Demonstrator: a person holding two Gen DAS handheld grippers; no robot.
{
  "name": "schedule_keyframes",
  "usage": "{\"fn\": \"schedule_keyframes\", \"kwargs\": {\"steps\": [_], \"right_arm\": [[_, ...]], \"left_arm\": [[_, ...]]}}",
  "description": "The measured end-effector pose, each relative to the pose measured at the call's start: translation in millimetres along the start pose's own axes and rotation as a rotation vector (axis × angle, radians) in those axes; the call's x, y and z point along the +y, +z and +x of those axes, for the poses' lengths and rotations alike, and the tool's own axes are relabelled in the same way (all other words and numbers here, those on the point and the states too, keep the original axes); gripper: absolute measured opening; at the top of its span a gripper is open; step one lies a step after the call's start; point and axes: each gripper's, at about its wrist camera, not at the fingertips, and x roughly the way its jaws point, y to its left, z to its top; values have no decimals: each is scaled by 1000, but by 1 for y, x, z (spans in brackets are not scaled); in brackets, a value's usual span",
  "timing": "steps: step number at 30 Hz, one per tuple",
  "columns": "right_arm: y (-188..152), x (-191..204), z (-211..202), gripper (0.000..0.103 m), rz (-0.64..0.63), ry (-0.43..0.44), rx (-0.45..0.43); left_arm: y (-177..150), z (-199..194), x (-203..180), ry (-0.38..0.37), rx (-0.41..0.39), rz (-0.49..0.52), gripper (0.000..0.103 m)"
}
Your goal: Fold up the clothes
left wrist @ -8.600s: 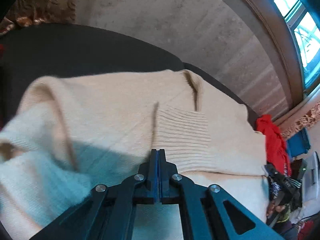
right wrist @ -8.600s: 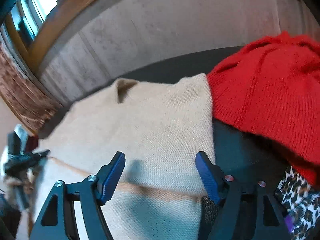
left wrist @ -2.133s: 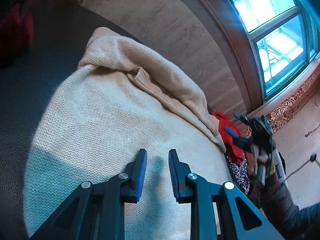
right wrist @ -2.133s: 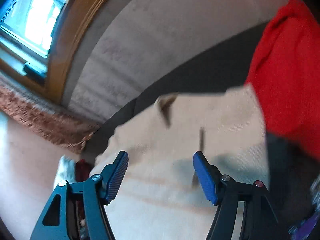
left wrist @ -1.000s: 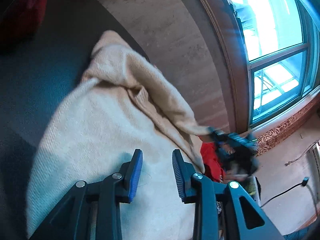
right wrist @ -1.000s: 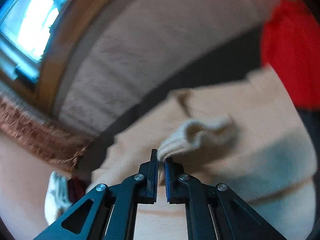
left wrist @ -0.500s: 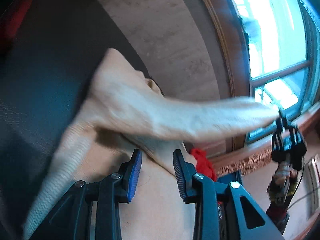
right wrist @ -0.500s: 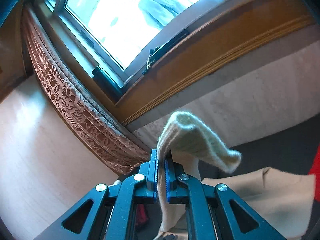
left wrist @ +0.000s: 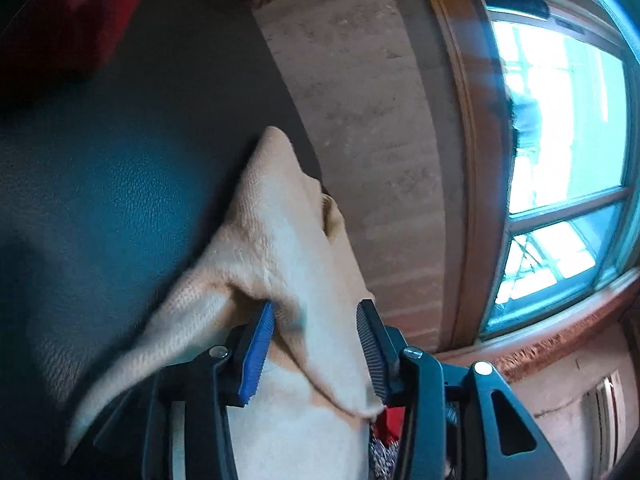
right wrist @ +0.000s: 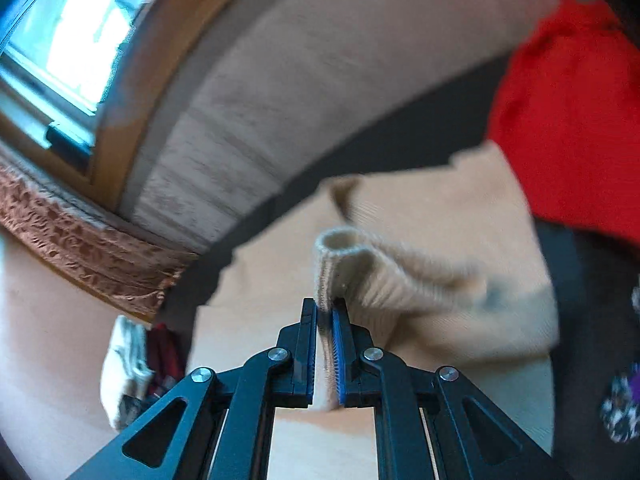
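Observation:
A cream knitted sweater [left wrist: 276,232] lies on a dark leather surface [left wrist: 100,168]. A raised fold of it runs between the jaws of my left gripper [left wrist: 314,346], which are opening; the blue pads [left wrist: 256,354] stand apart beside the cloth without pinching it. In the right wrist view the sweater [right wrist: 448,208] spreads below. My right gripper [right wrist: 325,320] is shut on the ribbed sleeve cuff [right wrist: 340,264], which curls up above the pads; its jaws are just starting to open. The sleeve trails off to the right, blurred.
A red garment [right wrist: 568,120] lies to the right of the sweater, with a leopard-print cloth [right wrist: 620,412] below it. A pale wall [left wrist: 368,120] and a wood-framed window [left wrist: 560,160] stand behind the dark surface. More clothes [right wrist: 132,360] are bunched at the left edge.
My right gripper has come down with the cuff from up by the window to low over the sweater. The sleeve no longer stretches across the left view, and the left jaws stand wider.

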Motion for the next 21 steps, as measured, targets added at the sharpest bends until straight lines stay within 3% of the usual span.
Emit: {"fn": "schedule_keyframes", "kwargs": {"steps": [3, 5, 7, 9, 15, 21], "right_arm": [[-9, -27, 0, 10, 57, -19, 5], [-10, -42, -1, 17, 91, -14, 10], [-8, -55, -4, 45, 131, 20, -9], [-5, -57, -5, 53, 143, 59, -33], [-5, -65, 0, 54, 244, 60, -42], [-10, -73, -2, 63, 367, 116, 4]], "left_arm": [[7, 6, -5, 27, -10, -13, 43], [10, 9, -7, 34, -11, -27, 43], [9, 10, -8, 22, -13, -44, 44], [7, 10, -9, 32, -28, -26, 44], [-2, 5, -12, 90, -25, 26, 38], [9, 11, -10, 63, -13, -9, 43]]}}
